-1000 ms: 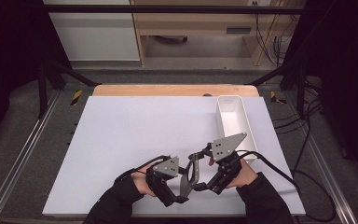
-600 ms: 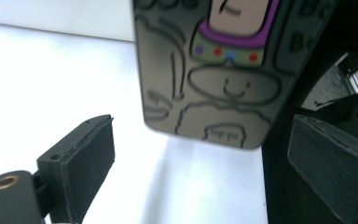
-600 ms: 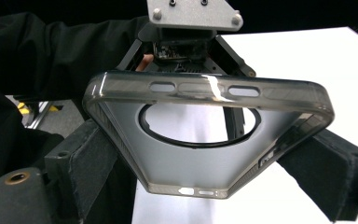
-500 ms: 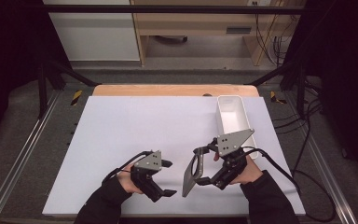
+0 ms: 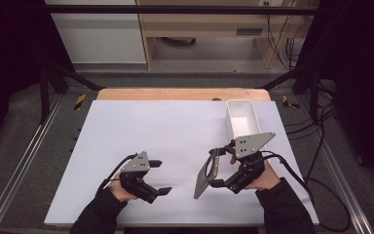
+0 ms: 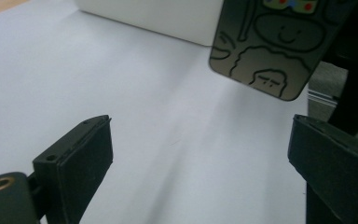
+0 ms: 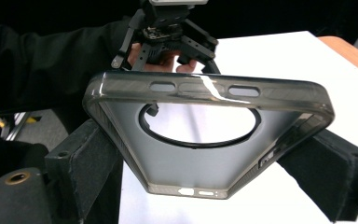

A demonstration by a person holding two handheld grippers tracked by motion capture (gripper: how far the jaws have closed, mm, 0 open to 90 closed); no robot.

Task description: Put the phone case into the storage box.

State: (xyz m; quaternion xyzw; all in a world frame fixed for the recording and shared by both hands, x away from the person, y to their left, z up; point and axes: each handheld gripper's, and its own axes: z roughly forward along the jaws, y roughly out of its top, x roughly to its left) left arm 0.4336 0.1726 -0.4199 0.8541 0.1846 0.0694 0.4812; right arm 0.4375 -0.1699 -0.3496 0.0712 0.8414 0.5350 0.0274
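We see the white worktop (image 5: 175, 136) filling the middle of the high view, with a white bin (image 5: 242, 122) at its upper right. Right of centre, low in the frame, our right hand-held gripper (image 5: 213, 168) clamps a smoky translucent phone case (image 5: 204, 174) by its long sides, lifted off the worktop. At lower left, our left hand-held gripper (image 5: 159, 176) gapes wide, gripping nothing.

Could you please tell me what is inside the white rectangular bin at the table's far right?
The white rectangular bin shows bare white floor in the high view; its near end is covered by the right gripper.
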